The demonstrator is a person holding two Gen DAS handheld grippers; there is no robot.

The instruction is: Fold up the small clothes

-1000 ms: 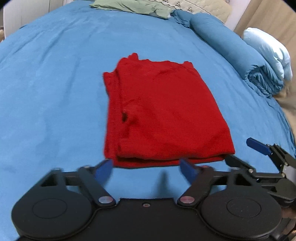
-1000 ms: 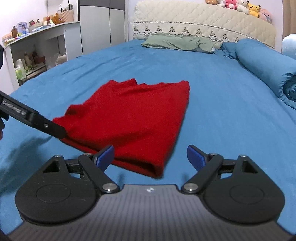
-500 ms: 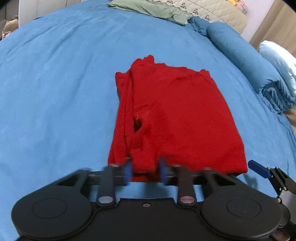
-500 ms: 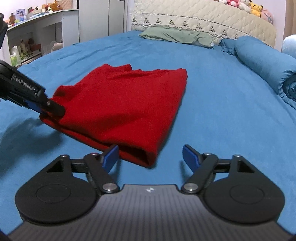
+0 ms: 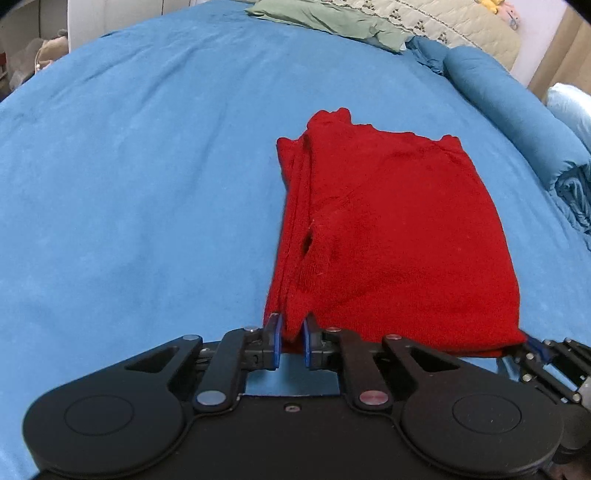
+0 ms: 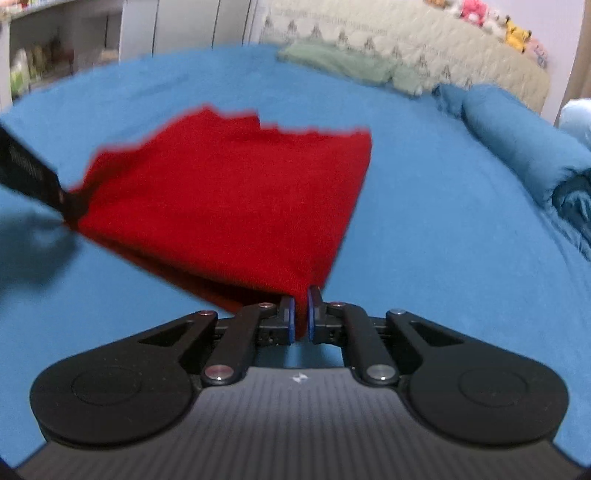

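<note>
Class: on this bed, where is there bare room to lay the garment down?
Bare blue sheet lies left of the red garment, up to the green pillow. A narrower strip separates it from the rolled blue duvet.

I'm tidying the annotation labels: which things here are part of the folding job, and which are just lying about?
In the job:
red garment
left gripper, shut on its near corner
right gripper, shut on the other near corner

Lying about:
green pillow
rolled blue duvet
plush toys
</note>
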